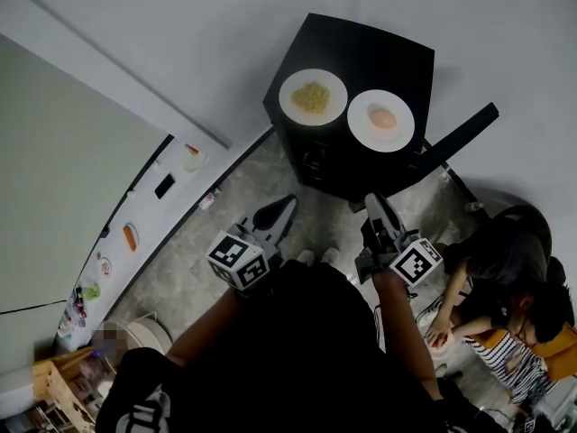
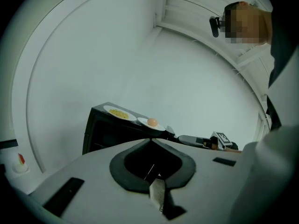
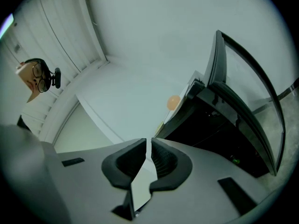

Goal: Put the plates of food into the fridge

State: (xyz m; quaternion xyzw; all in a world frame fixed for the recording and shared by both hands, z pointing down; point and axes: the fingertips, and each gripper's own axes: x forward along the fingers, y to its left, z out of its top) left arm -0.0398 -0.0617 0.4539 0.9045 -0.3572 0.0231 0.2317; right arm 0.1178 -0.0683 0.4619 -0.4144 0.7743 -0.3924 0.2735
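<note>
In the head view, a black cabinet [image 1: 361, 48] stands at upper centre with its door [image 1: 460, 138] swung open to the right. On its top sit two white plates side by side: the plate of yellow food [image 1: 312, 96] on the left and the plate with an orange ball [image 1: 381, 120] on the right. Below them, the left gripper [image 1: 284, 207] and right gripper [image 1: 375, 207] point toward the cabinet, well short of it.

In the left gripper view, the jaws are pressed together and empty, and both plates show above them at centre.

In the right gripper view, the jaws are closed to a thin slit with nothing between them. The cabinet fills the right of the frame.
</note>
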